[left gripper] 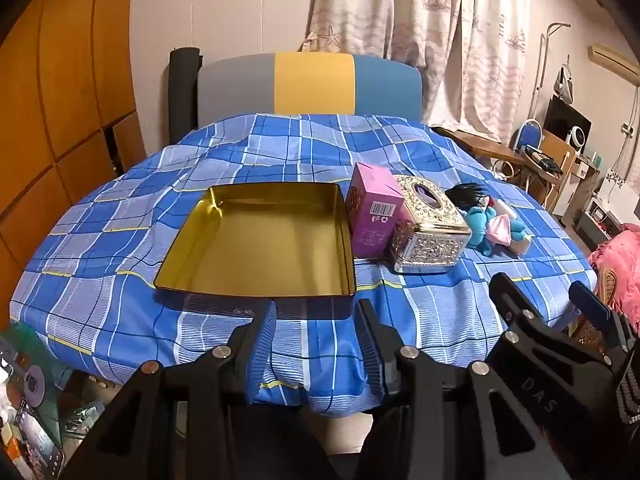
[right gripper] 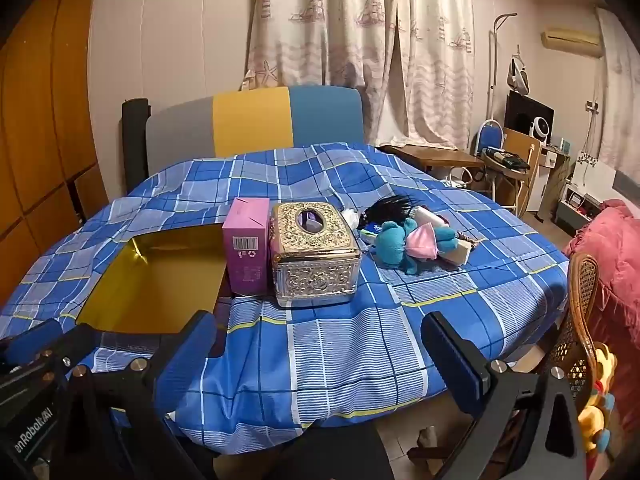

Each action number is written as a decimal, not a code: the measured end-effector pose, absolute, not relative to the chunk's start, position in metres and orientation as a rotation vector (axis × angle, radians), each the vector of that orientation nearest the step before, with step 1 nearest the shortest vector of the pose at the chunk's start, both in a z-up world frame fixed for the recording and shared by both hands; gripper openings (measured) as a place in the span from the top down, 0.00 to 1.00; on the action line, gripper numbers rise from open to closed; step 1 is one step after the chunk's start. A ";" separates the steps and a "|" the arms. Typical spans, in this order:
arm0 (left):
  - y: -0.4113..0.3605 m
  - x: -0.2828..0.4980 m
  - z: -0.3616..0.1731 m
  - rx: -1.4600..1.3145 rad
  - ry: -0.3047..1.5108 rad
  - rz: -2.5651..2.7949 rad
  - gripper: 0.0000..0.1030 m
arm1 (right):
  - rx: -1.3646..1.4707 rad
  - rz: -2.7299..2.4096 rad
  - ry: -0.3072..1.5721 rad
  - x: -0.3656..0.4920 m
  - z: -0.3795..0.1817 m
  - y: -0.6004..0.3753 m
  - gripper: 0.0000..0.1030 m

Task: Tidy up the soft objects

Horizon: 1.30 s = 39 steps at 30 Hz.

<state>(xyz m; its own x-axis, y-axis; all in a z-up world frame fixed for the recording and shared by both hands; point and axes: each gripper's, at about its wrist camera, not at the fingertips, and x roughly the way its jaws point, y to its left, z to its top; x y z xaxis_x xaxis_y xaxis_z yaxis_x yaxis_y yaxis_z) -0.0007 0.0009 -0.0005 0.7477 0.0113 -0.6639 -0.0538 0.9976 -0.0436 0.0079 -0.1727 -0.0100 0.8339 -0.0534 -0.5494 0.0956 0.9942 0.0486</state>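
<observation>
Plush toy [right gripper: 404,246] lies outside gold tin [left gripper: 260,240].

dim warm light, strong fisheye bending.

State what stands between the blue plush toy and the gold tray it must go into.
Two things: the ornate tissue box and the pink carton stand side by side between the plush toy and the tray.

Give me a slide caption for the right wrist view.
Open right gripper hovers at the bed's near edge, facing a gold tin, purple box, ornate tissue box and blue plush toy.
</observation>
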 end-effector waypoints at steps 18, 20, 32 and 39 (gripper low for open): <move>0.003 0.001 -0.003 -0.055 0.735 0.072 0.60 | 0.048 -0.061 0.605 0.009 -0.015 -0.170 0.00; 0.002 0.000 -0.002 -0.049 0.732 0.069 0.60 | 0.046 -0.064 0.607 0.010 -0.016 -0.170 0.00; 0.001 0.000 -0.002 -0.045 0.734 0.077 0.60 | 0.049 -0.064 0.609 0.009 -0.016 -0.172 0.00; 0.002 0.002 -0.003 -0.041 0.746 0.085 0.60 | 0.052 -0.051 0.620 0.011 -0.017 -0.172 0.00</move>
<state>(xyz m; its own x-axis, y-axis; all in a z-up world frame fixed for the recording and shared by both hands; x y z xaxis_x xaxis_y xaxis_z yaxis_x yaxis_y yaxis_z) 0.0018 0.0020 -0.0033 0.7311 0.0629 -0.6793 -0.0924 0.9957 -0.0072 0.0108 -0.1719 -0.0165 0.8126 -0.0326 -0.5820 0.0638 0.9974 0.0333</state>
